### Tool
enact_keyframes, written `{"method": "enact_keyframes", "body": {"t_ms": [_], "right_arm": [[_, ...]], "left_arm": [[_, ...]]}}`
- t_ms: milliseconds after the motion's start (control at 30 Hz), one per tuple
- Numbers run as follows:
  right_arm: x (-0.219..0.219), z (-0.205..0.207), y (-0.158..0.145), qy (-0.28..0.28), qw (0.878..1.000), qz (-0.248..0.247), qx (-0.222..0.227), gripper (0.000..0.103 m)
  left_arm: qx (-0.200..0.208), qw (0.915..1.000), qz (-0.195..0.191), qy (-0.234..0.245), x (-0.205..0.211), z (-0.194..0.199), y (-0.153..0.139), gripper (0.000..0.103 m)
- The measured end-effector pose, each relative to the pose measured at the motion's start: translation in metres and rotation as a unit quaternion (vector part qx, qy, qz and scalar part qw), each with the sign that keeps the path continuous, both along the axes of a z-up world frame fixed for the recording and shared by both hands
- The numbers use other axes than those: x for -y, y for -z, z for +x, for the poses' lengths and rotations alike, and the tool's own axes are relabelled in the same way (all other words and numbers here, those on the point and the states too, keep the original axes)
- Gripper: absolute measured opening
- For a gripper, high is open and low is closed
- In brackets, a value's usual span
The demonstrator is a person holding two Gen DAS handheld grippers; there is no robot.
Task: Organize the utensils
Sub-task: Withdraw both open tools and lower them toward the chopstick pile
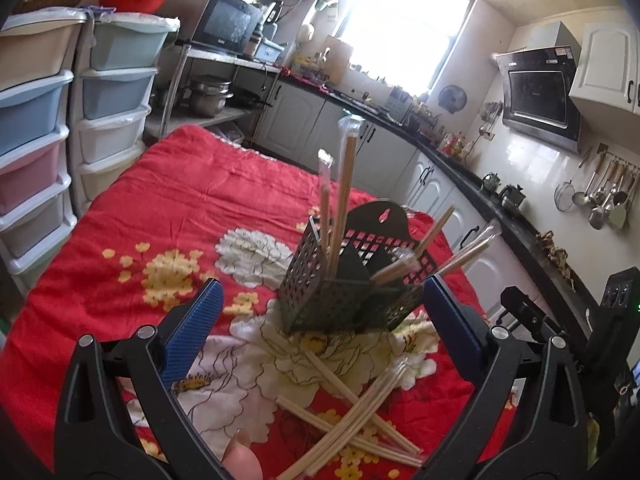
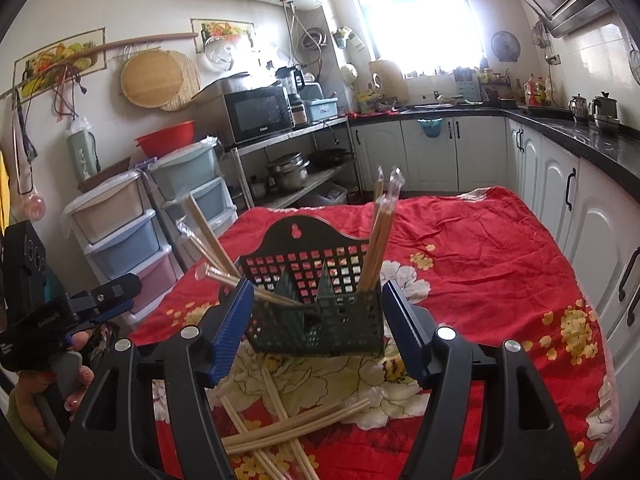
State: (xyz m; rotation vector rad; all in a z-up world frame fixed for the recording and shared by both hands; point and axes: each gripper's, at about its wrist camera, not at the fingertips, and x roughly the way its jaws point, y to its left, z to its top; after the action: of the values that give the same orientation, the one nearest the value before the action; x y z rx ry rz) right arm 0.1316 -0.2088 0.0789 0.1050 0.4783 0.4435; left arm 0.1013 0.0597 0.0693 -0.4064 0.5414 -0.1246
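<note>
Left gripper [image 1: 320, 316]: jaws apart, nothing between.
Holder [image 2: 316, 312]: one, dark perforated plastic, upright on the cloth, three compartments.
Chopsticks in holder [image 2: 382, 232]: several wrapped, in left and right compartments; exact count unclear.
Loose chopsticks [image 2: 280, 428]: crossed heap just before holder.
Right gripper [image 2: 316, 316]: jaws apart, empty.
Surface: red floral cloth [image 2: 480, 248].
Room: kitchen, drawer towers [image 1: 36, 120], microwave [image 2: 260, 112].

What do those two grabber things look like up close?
Each hand-held gripper has two chunky black plastic arms with triangle-shaped cutouts and round silver bolts at the joints. The left hand-held gripper and the right hand-held gripper both end in flat blue fingers, with ridged pads on their inner faces. From the right wrist view, the left one also shows a boxy black body.
</note>
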Motion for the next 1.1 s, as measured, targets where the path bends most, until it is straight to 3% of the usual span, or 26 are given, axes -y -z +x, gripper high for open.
{"method": "enact_keyframes", "body": {"t_ms": [600,1033,1100], "right_arm": [[-0.009,-0.002,0.039,-0.015,0.998,-0.029,-0.054,0.064],[-0.007,0.007,0.081,-0.011,0.991,-0.041,-0.125,0.064],[-0.007,0.009,0.086,-0.011,0.99,-0.046,-0.134,0.064]], "left_arm": [[-0.062,0.998,0.008,-0.001,-0.005,-0.006,0.039,0.092],[-0.139,0.9894,-0.03,0.029,0.004,-0.001,0.086,0.092],[-0.149,0.9873,-0.041,0.037,0.006,0.0,0.091,0.086]]}}
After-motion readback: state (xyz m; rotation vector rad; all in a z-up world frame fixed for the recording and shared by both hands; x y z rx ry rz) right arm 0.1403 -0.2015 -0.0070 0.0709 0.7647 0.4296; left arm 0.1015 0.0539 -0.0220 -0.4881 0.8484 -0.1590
